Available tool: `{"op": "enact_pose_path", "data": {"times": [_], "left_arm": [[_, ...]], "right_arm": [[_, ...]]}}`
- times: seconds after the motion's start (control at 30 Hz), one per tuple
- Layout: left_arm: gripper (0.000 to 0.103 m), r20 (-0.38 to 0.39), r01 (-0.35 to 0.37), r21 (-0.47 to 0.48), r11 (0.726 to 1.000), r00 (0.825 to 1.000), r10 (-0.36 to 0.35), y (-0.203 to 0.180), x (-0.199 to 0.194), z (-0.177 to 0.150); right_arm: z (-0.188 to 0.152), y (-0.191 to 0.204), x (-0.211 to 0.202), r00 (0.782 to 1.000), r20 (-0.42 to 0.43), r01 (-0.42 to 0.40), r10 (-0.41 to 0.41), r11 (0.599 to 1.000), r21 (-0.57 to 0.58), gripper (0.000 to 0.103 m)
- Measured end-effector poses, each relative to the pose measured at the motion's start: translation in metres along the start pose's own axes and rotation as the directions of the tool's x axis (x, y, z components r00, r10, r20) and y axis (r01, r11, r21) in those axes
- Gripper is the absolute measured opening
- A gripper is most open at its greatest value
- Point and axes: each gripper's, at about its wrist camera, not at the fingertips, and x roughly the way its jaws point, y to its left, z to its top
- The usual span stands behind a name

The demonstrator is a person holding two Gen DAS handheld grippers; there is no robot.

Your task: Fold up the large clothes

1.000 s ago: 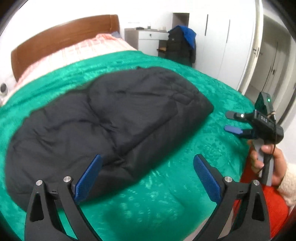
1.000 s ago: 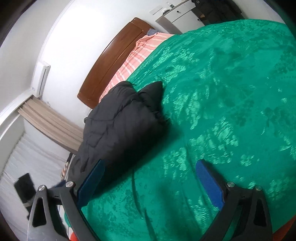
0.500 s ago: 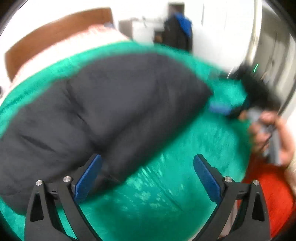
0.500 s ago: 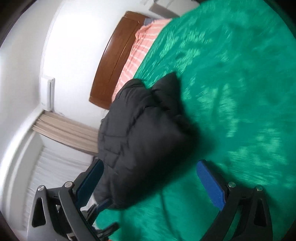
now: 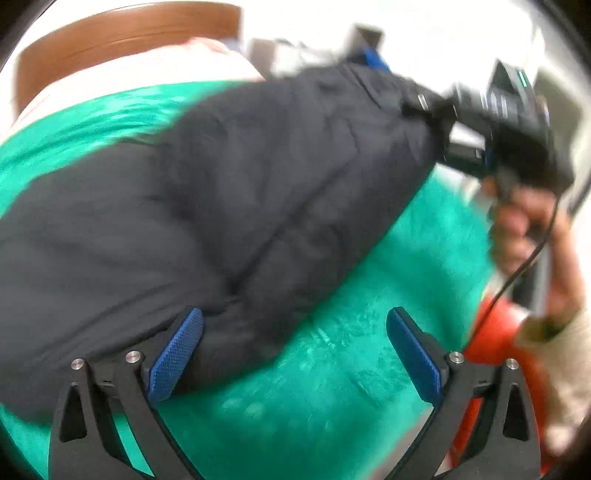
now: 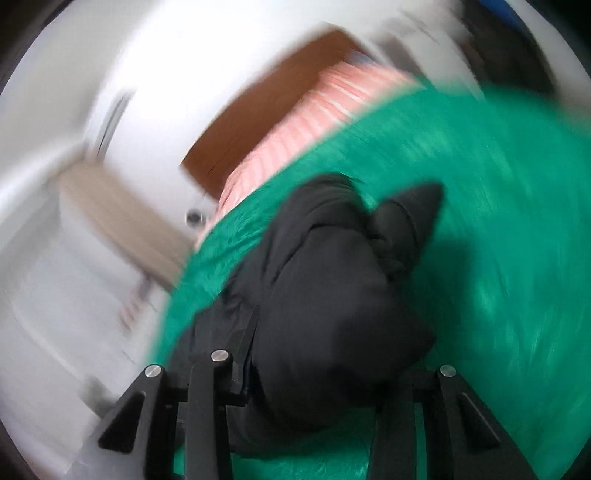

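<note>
My right gripper (image 6: 325,369) jaws closing on the black puffer jacket (image 5: 221,206), stretched diagonally across the bed (image 5: 332,387); left gripper (image 5: 291,354) jaws wide.

Jacket (image 5: 229,206) on bedspread (image 5: 332,387), headboard (image 5: 122,33) behind.

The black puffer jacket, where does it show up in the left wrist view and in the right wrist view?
Left wrist view: the black puffer jacket fills the left and centre, its far-right end in the right tongs.
Right wrist view: it runs from the centre down to the bottom edge, bunched between the closing tongs.
Shared landmark: the wooden headboard, top left in the left view, upper centre in the right view.
</note>
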Motion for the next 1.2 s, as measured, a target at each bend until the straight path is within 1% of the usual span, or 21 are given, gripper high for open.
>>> {"op": "enact_pose_path", "data": {"times": [0.03,0.1,0.2,0.27,0.33,0.4,0.5,0.53,0.6,0.67,0.73,0.77,0.87,0.93,0.97,1.0,1.03,1.07,1.1,1.17,1.2], "left_arm": [[0.100,0.047,-0.004,-0.056,0.998,0.999,0.007,0.021,-0.029,-0.001],[0.101,0.104,-0.028,-0.149,0.988,0.994,0.044,0.058,-0.070,-0.002],[0.101,0.147,-0.107,-0.269,0.957,0.978,0.151,0.119,-0.128,-0.005],[0.101,0.168,-0.134,-0.325,0.936,0.966,0.196,0.149,-0.156,-0.007],[0.101,0.187,-0.118,-0.375,0.919,0.962,0.200,0.176,-0.180,-0.010],[0.101,0.207,-0.114,-0.429,0.896,0.953,0.220,0.201,-0.201,-0.016],[0.101,0.244,-0.076,-0.460,0.885,0.947,0.208,0.219,-0.222,-0.010],[0.101,0.248,-0.057,-0.454,0.889,0.951,0.187,0.222,-0.219,-0.003],[0.101,0.233,-0.055,-0.428,0.902,0.958,0.168,0.220,-0.214,0.014],[0.101,0.214,-0.057,-0.378,0.924,0.966,0.147,0.207,-0.192,0.043],[0.101,0.181,-0.030,-0.318,0.948,0.979,0.092,0.199,-0.172,0.076],[0.101,0.157,-0.032,-0.284,0.958,0.984,0.080,0.190,-0.160,0.091],[0.101,0.063,-0.099,-0.199,0.975,0.991,0.114,0.170,-0.115,0.129],[0.101,-0.006,-0.129,-0.184,0.974,0.991,0.131,0.167,-0.087,0.140],[0.101,-0.057,-0.187,-0.165,0.969,0.982,0.179,0.165,-0.072,0.142],[0.100,-0.103,-0.269,-0.139,0.953,0.961,0.257,0.165,-0.058,0.142],[0.098,-0.128,-0.311,-0.139,0.940,0.947,0.295,0.170,-0.049,0.138],[0.096,-0.140,-0.304,-0.165,0.938,0.949,0.283,0.177,-0.044,0.134],[0.096,-0.142,-0.284,-0.209,0.936,0.956,0.258,0.188,-0.044,0.129],[0.096,-0.130,-0.267,-0.272,0.925,0.962,0.239,0.208,-0.046,0.117],[0.096,-0.126,-0.271,-0.288,0.918,0.962,0.244,0.215,-0.047,0.111]], "right_arm": [[0.005,0.033,0.001,1.000,0.013,0.011,-0.010,0.994,-0.110,0.037],[0.006,0.092,0.008,1.000,0.024,0.020,-0.014,0.954,-0.299,0.037],[-0.014,0.178,0.037,1.000,0.012,0.008,-0.001,0.838,-0.546,0.037],[-0.036,0.221,0.057,1.000,-0.015,-0.012,0.003,0.755,-0.655,0.037],[-0.063,0.258,0.087,0.999,-0.050,-0.033,-0.006,0.667,-0.744,0.037],[-0.093,0.285,0.119,0.997,-0.077,-0.045,-0.030,0.584,-0.811,0.037],[-0.134,0.306,0.150,0.998,-0.047,-0.018,-0.050,0.464,-0.886,0.037],[-0.145,0.308,0.152,0.998,-0.033,-0.007,-0.052,0.439,-0.899,0.037],[-0.155,0.311,0.156,0.999,-0.014,0.009,-0.051,0.423,-0.906,0.038],[-0.164,0.307,0.154,0.998,0.012,0.034,-0.058,0.395,-0.918,0.038],[-0.169,0.303,0.148,0.998,0.031,0.051,-0.061,0.362,-0.931,0.038],[-0.176,0.303,0.143,0.997,0.039,0.058,-0.062,0.346,-0.936,0.038],[-0.181,0.309,0.144,0.996,0.067,0.083,-0.065,0.294,-0.952,0.039],[-0.187,0.313,0.145,0.995,0.076,0.091,-0.062,0.272,-0.958,0.041],[-0.188,0.314,0.142,0.996,0.073,0.086,-0.057,0.267,-0.960,0.045],[-0.189,0.315,0.139,0.997,0.065,0.077,-0.050,0.269,-0.960,0.054],[-0.188,0.316,0.133,0.999,0.025,0.034,-0.034,0.286,-0.958,0.069],[-0.185,0.315,0.124,1.000,-0.020,-0.015,-0.012,0.319,-0.948,0.075],[-0.180,0.312,0.112,0.998,-0.060,-0.063,0.020,0.369,-0.927,0.082],[-0.163,0.301,0.085,0.990,-0.107,-0.139,0.093,0.493,-0.859,0.087],[-0.154,0.296,0.078,0.986,-0.116,-0.164,0.123,0.541,-0.825,0.088]]}}
